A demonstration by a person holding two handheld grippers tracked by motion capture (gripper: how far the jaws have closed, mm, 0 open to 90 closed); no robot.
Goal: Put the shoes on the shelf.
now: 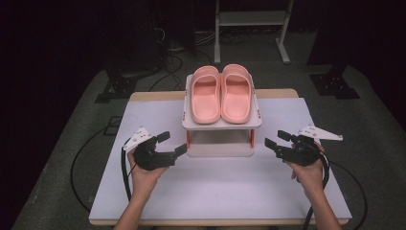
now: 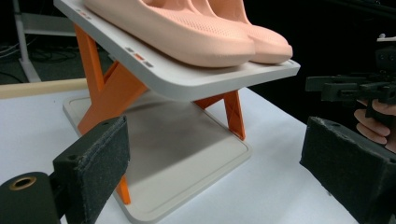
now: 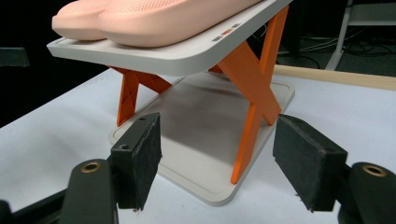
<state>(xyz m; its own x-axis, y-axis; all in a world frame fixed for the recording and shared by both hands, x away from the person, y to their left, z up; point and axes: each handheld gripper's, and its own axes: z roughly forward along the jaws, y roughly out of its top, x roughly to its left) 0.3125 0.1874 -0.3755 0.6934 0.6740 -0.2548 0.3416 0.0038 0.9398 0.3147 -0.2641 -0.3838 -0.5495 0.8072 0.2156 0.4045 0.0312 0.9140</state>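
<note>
Left gripper [image 1: 172,143]: jaws apart, empty, near-left of the rack [image 1: 254,120].
Pink slippers [image 1: 221,92]: a pair side by side on the rack's top shelf, table centre. Likely light, soft foam, slightly springy; you should pinch a side wall or the strap.
Right gripper [image 1: 278,139]: jaws apart, empty, near-right.
</note>
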